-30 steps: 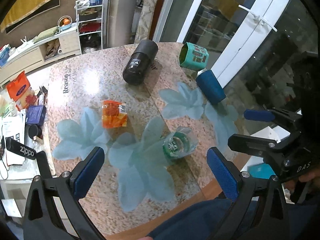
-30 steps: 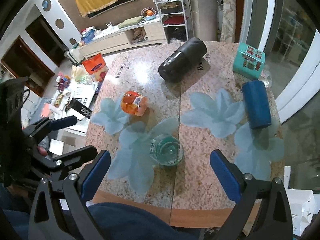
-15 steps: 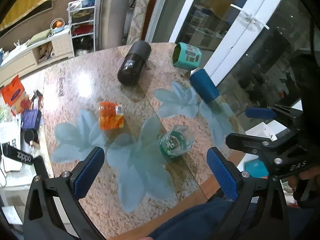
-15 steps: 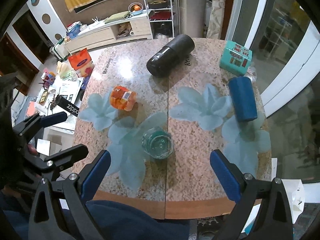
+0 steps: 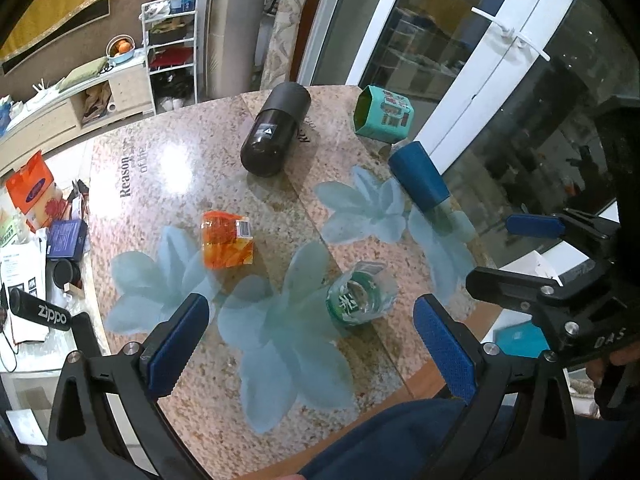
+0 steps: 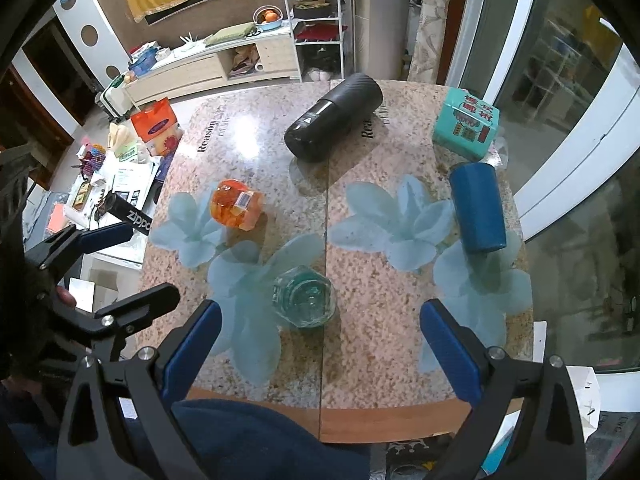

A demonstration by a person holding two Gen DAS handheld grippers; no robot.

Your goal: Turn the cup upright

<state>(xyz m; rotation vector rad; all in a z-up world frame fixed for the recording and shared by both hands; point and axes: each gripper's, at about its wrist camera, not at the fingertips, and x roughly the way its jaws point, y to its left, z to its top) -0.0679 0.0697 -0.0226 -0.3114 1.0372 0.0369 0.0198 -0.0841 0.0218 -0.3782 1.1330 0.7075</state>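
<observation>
A clear glass cup with a green label (image 5: 358,296) stands upside down on the granite table (image 5: 192,152), near its front edge; in the right wrist view the cup (image 6: 304,295) shows its base on top. My left gripper (image 5: 312,340) is open and empty, held above and in front of the cup. My right gripper (image 6: 320,344) is open and empty, also above the table's front edge, with the cup between and beyond its pads. Each gripper shows in the other's view: the right one (image 5: 532,248), the left one (image 6: 120,264).
On the table lie a black cylinder (image 6: 334,120), a blue cylinder (image 6: 478,208), a teal box (image 6: 466,124) and an orange packet (image 6: 236,210). Glass doors stand to the right. A cluttered low surface with a Zippo box (image 5: 40,312) lies to the left.
Both grippers have drifted a little over the table's front edge and stayed open. The cup and the other objects have not moved.
</observation>
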